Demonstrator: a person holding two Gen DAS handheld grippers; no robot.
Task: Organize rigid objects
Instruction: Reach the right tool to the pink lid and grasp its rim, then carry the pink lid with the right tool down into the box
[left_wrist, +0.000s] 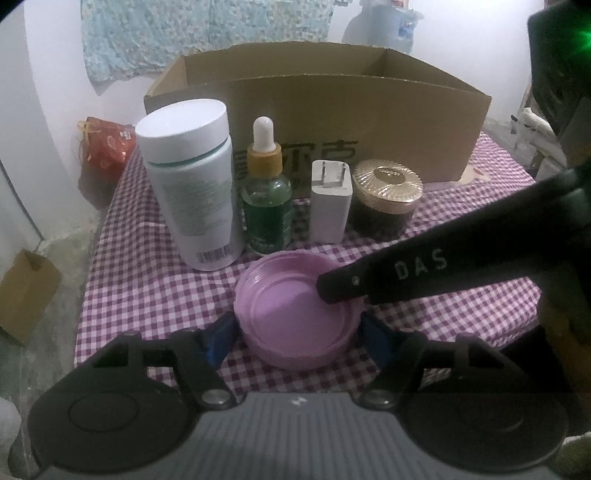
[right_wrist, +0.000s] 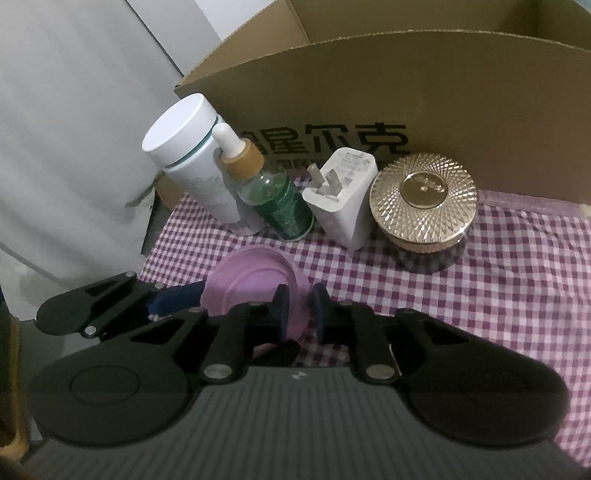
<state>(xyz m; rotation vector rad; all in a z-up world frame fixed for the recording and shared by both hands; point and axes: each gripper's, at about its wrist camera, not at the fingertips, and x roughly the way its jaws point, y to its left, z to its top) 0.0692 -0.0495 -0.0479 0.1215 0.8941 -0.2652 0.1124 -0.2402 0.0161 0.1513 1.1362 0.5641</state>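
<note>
Purple plastic lid (left_wrist: 295, 317) looks light and stiff; right hand-held gripper (right_wrist: 297, 308) pinches its rim, left hand-held gripper (left_wrist: 295, 332) sits open around it

Cardboard box (left_wrist: 317, 122) & item row (left_wrist: 328, 201) block far side; right cloth (right_wrist: 517, 295) free.

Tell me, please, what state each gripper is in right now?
Left gripper: open, fingers either side of the lid.
Right gripper: closed on the lid's rim.
</note>
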